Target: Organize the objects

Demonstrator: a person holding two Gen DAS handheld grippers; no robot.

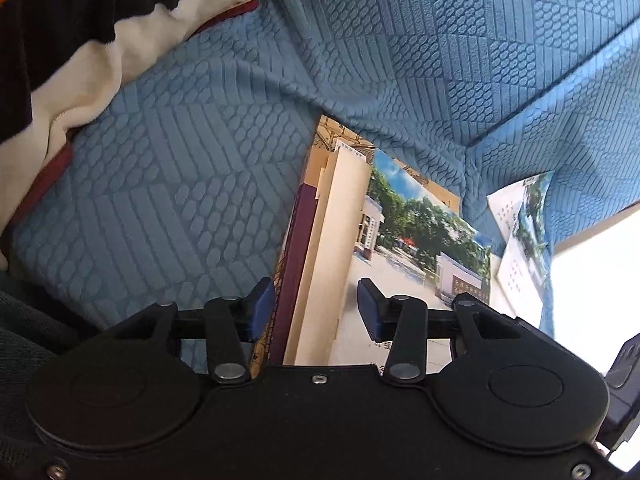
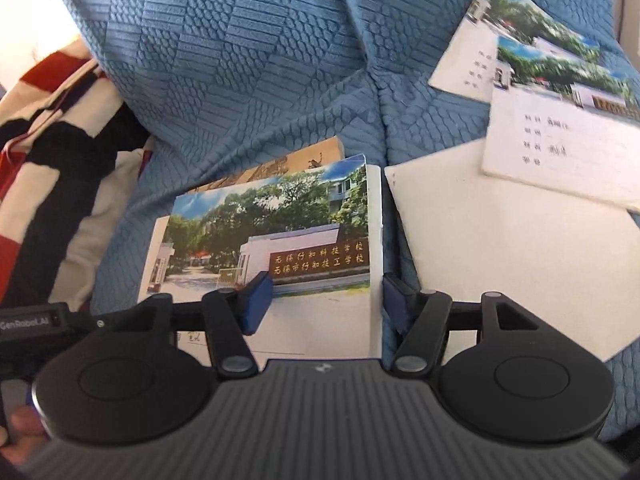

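- The right gripper (image 2: 326, 304) straddled a booklet stack (image 2: 280, 240), jaws spread; the cover read "无锡行和科技学校", possibly.
- The left gripper (image 1: 316, 308) straddled it too, unpressed.
- "GenRobot.AI" label (image 2: 24, 324).

Left gripper (image 1: 316, 306) and right gripper (image 2: 328, 300) angled down, jaws part-open, pads clear of contact

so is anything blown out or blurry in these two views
Left wrist view: the white area at right is blown out, the booklet stack fairly sharp. Right wrist view: the upper right booklets are smeared, top-left corner overexposed; both bend at the edges.
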